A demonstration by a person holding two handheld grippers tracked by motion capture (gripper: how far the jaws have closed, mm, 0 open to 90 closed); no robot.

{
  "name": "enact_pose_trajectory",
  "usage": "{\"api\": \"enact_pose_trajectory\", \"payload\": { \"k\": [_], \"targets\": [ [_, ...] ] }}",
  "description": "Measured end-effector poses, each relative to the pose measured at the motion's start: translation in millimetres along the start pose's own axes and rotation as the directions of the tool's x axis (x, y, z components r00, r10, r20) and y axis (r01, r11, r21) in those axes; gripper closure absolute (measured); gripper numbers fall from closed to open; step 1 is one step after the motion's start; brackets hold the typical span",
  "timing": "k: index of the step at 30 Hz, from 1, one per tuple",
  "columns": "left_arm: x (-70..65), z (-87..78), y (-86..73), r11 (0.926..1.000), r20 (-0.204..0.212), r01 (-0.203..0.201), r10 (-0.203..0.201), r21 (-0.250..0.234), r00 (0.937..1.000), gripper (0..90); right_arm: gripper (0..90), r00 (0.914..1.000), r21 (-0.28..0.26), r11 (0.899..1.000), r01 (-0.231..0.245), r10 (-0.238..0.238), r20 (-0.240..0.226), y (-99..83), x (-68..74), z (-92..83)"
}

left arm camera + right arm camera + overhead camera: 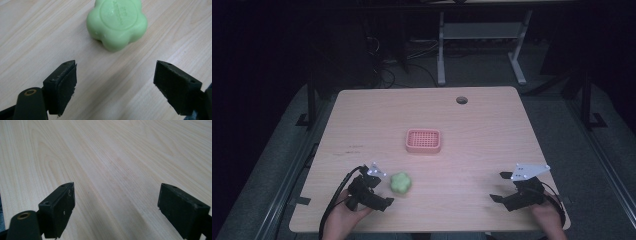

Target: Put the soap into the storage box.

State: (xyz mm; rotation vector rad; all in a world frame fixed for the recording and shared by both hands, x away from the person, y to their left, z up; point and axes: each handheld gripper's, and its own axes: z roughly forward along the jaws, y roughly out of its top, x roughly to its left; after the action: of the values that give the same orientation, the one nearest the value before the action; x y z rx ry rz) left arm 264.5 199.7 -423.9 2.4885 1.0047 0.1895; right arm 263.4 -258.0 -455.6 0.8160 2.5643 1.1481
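The green soap (117,23) is a flower-shaped bar with five or six rounded lobes, a smooth waxy surface and a raised round disc on top bearing stamped lettering too small to read. It lies flat on the table (482,150) near the front left edge, just ahead of the left gripper (115,82) and not touching it. That gripper's two black jaws stand wide apart with nothing between them; their inner faces are flat, matte pads, slightly scuffed at the edges. In the high view the left gripper (384,192) sits just beside the soap (401,183), held in the person's left hand (346,212). The right gripper (116,207) is likewise spread wide and holds nothing, hovering over bare wood near the front right edge (504,187), well apart from the soap. A pink basket (423,141), rectangular with rounded corners and a grid bottom, probably plastic, stands near the middle of the table. The table is pale wood-grain laminate with long straight grain lines, a round cable hole (461,100) near its far edge and faint dark marks at the left. The room beyond is dim; a white desk frame (482,45) and loose cables on a grey floor are visible.
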Motion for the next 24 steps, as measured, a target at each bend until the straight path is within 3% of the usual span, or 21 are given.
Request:
{"api": "enact_pose_trajectory", "payload": {
  "k": [8,24],
  "targets": [
    [-4.6,5.8,18.0,0.9994,-0.013,-0.016,0.017,0.030,0.9998,18.6,13.7,1.0000,-0.002,1.000,-0.001,0.001,-0.005,0.8,1.1,0.4],
    [-8.5,18.0,44.5,0.9979,-0.035,-0.002,0.005,0.065,0.9994,19.5,13.8,1.0000,-0.008,1.000,-0.001,0.001,-0.007,1.2,1.6,-0.4]
  ]
}}
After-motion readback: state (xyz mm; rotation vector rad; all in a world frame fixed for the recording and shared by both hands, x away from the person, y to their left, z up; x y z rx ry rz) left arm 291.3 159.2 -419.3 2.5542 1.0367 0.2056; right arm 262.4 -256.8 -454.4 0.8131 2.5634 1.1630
